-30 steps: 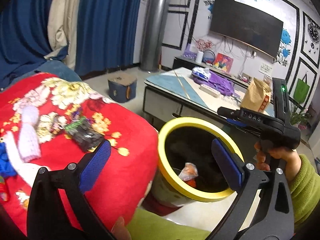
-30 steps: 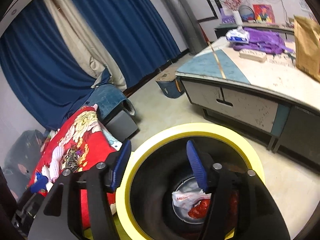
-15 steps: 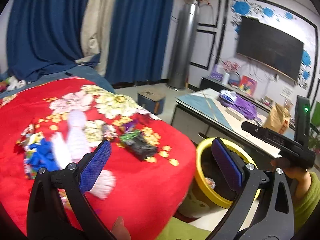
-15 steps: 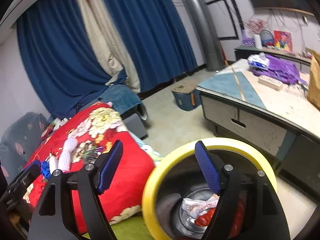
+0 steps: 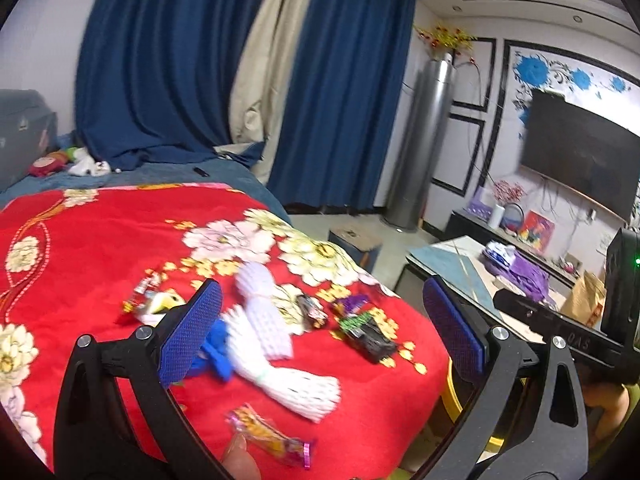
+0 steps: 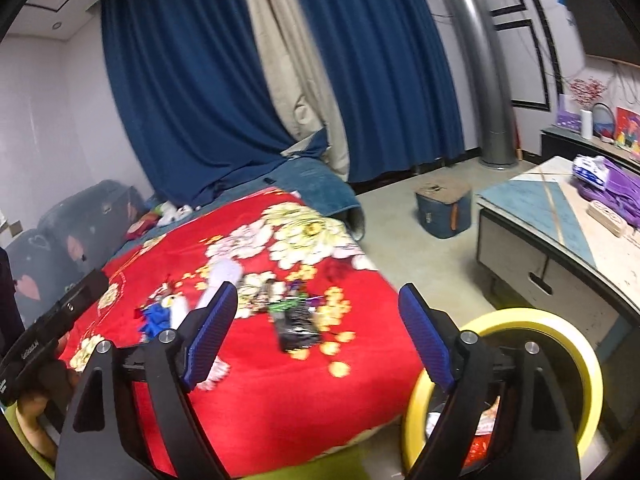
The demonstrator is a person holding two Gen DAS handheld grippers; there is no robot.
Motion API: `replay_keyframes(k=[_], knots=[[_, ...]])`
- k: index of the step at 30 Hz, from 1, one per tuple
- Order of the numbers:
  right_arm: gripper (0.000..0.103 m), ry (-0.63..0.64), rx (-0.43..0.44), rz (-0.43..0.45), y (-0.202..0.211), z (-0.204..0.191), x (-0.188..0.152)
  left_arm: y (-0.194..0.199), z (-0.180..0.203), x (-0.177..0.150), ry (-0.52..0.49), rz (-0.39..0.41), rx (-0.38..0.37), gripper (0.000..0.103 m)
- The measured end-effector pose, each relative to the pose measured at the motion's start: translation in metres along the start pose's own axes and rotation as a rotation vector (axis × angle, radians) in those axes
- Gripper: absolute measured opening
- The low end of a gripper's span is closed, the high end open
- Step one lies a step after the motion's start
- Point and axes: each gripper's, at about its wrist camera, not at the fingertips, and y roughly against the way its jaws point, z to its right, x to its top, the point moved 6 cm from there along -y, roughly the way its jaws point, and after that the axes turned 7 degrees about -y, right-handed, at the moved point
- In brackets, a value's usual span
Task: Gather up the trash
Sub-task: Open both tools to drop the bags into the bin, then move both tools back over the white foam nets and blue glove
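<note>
Trash lies on a red flowered blanket (image 5: pixel 100 240): a black and green wrapper (image 5: pixel 366 330), white foam sleeves (image 5: pixel 264 320), blue scraps (image 5: pixel 218 348), an orange wrapper (image 5: pixel 268 436) at the near edge. My left gripper (image 5: pixel 320 332) is open and empty above them. My right gripper (image 6: pixel 320 336) is open and empty, over the blanket's edge beside the black wrapper (image 6: pixel 296 326). The yellow-rimmed bin (image 6: pixel 584 356) stands on the floor to the right, with wrappers inside.
A low table (image 6: pixel 560 216) with purple cloth stands right of the bin. A blue stool (image 6: pixel 442 212) sits on the floor beyond. Blue curtains (image 5: pixel 160 80) hang behind the bed. A silver column (image 5: pixel 424 148) and a TV (image 5: pixel 580 152) stand along the far wall.
Both grippers swung left and up, from the bin toward the blanket. The bin has slid to the right edge of both views. Both stay open and empty.
</note>
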Motion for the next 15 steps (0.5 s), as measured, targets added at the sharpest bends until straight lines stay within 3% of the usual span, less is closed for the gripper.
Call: replay_keyframes(k=[15], knots=[[0.084, 0.107, 0.107, -0.048, -0.032, -0.086, 0.000, 0.022, -0.061, 0.013, -0.004, 0.008, 0.086, 0.092]])
